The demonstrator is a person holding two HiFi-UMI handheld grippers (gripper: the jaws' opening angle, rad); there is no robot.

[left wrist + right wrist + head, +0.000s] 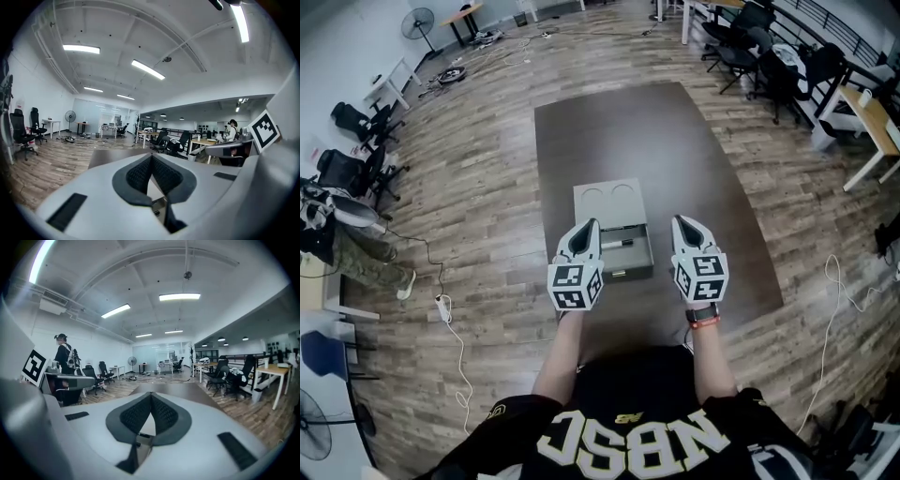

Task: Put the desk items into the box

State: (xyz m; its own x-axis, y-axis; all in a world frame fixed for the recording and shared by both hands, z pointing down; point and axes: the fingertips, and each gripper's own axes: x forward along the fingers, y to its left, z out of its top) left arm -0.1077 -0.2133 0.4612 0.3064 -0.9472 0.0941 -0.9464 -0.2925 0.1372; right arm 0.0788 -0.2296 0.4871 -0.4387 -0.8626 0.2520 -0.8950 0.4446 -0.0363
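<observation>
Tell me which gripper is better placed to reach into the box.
Left, marginally: the left gripper overlaps the box at its left edge in the head view; the right gripper sits off its right side. Both shut, empty.

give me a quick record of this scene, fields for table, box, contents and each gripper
surface: dark brown table
box: grey box near the table's front edge, lid open
in box: a black pen-like item; anything else is too small to tell
left gripper: jaws together, nothing between them, above the box's left side
right gripper: jaws together, nothing between them, just right of the box
</observation>
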